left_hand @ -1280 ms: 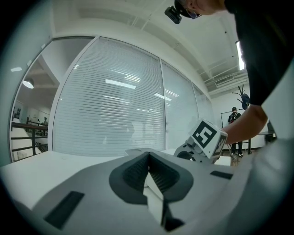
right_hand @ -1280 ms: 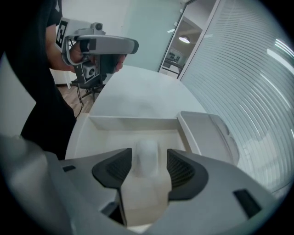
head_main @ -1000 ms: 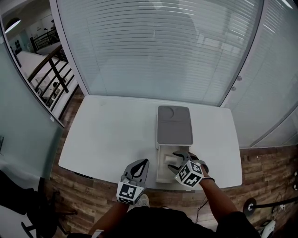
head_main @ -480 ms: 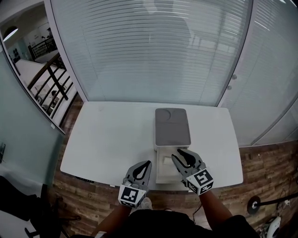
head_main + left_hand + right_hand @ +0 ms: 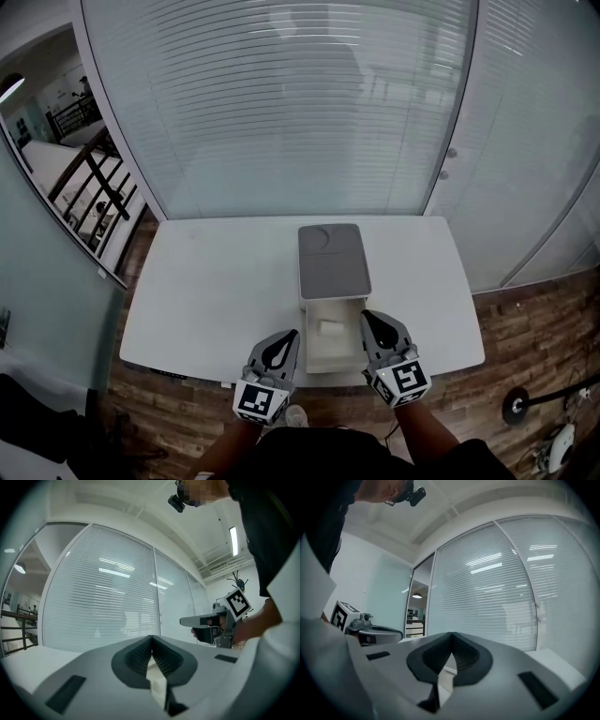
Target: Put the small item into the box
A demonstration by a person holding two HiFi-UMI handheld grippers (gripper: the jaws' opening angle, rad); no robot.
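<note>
A white box (image 5: 308, 349) stands open at the near edge of the table, its grey lid (image 5: 331, 261) lying just behind it. A small white item (image 5: 330, 328) rests inside the box. My left gripper (image 5: 289, 336) hovers just left of the box, shut with nothing in it. Just right of the box is my right gripper (image 5: 367, 318), shut and holding nothing. In the left gripper view the jaws (image 5: 151, 638) meet with nothing between them and the right gripper (image 5: 212, 620) shows beyond. In the right gripper view the jaws (image 5: 452, 634) also meet.
The white table (image 5: 211, 281) stands against a glass wall with blinds (image 5: 281, 103). Wooden floor (image 5: 525, 328) lies to the right, where a black stand base (image 5: 518, 407) sits. A stair railing (image 5: 89, 178) shows at the left behind glass.
My right gripper has drawn back from over the box to its right side and its jaws have shut. The small item lies in the box. The left gripper has barely moved.
</note>
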